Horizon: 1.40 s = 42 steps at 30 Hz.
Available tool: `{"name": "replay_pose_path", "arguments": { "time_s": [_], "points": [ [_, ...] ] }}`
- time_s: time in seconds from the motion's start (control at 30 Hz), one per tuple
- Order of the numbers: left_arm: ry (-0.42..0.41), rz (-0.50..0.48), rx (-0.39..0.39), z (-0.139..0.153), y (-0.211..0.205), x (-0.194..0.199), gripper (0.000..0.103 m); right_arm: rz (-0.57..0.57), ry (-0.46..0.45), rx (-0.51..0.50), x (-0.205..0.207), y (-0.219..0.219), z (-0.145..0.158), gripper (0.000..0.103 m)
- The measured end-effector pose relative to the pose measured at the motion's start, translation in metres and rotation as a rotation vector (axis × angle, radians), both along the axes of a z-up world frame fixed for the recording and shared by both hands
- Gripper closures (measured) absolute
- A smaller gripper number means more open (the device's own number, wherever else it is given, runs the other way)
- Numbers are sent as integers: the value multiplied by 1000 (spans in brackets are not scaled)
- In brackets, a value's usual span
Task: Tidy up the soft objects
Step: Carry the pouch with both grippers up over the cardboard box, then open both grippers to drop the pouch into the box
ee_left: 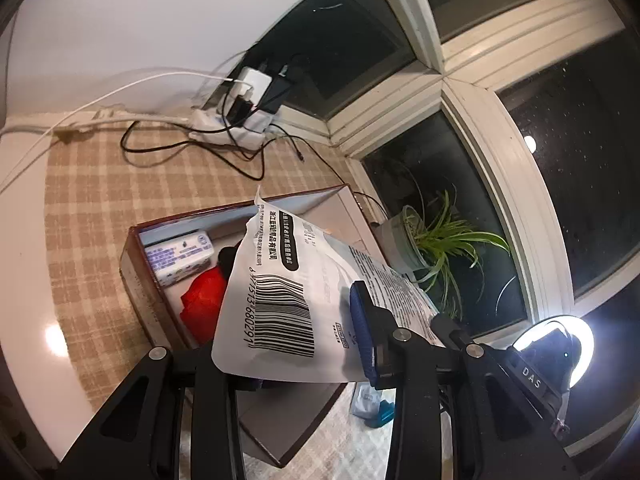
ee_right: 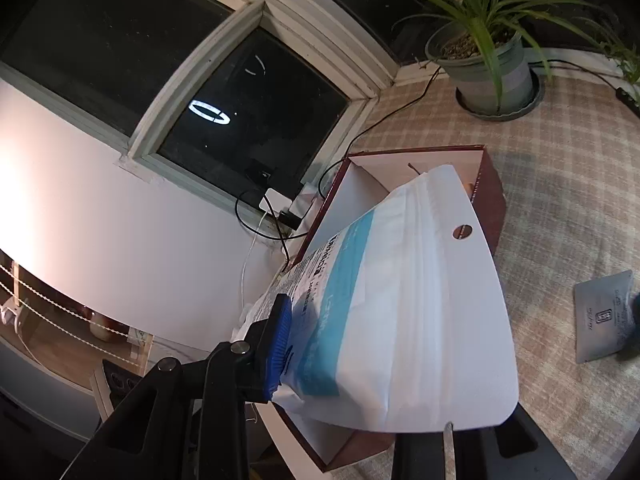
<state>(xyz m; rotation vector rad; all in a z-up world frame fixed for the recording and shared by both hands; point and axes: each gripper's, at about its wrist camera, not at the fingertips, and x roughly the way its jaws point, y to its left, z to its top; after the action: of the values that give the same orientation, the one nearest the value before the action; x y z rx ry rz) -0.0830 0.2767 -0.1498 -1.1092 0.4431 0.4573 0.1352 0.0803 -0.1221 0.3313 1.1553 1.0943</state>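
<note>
Surface: beige plaid tablecloth (ee_left: 100, 200) covered the table, set against a white wall and dark window panes with white frames (ee_left: 500, 128).
Box: dark red open-top box (ee_left: 138, 280) with pale inner walls sat on the cloth, near the window corner.
Box contents: white wipes pack (ee_left: 180, 256) lay at the far end; red soft item (ee_left: 202, 300) just beside it; something black between them, too hidden to name.
Pouch: white resealable pouch (ee_left: 276, 300) with barcode side facing the left wrist view; blue band and round hang hole showed in the right wrist view (ee_right: 408, 300). It was held in the air above the box, tilted, not touching the box floor as far as visible.
Left gripper: left gripper (ee_left: 296, 360) was clamped on the pouch's edge; blue pad (ee_left: 362, 336) pressed on the printed face.
Right gripper: right gripper (ee_right: 360, 360) also gripped the pouch at its lower corner; blue pad (ee_right: 280, 344) against the side, other finger hidden behind the pouch.
Plant: potted spider plant (ee_right: 492, 60) stood on the cloth beyond the box.
Cables: power strip with chargers (ee_left: 248, 108) and black cords lay by the wall.
Other: grey sachet (ee_right: 600, 316) lay flat on the cloth, well apart from the box.
Light: ring light (ee_left: 560, 344) glowed at the edge of the left wrist view.
</note>
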Motion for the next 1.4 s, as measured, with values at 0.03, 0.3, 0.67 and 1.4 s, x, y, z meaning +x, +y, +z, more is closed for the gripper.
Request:
{"name": "replay_pose_path", "arguments": {
  "time_s": [0.03, 0.3, 0.67, 1.4],
  "points": [
    [0, 4, -7, -2, 1, -1, 68, 3, 7, -1, 1, 3, -2, 75],
    [12, 0, -35, -11, 7, 0, 68, 11, 37, -23, 17, 24, -16, 75],
    [28, -49, -70, -18, 7, 7, 58, -8, 12, -103, 41, 48, -22, 69],
    [77, -149, -74, -19, -18, 11, 54, -31, -183, -228, 78, 85, 5, 56]
  ]
}}
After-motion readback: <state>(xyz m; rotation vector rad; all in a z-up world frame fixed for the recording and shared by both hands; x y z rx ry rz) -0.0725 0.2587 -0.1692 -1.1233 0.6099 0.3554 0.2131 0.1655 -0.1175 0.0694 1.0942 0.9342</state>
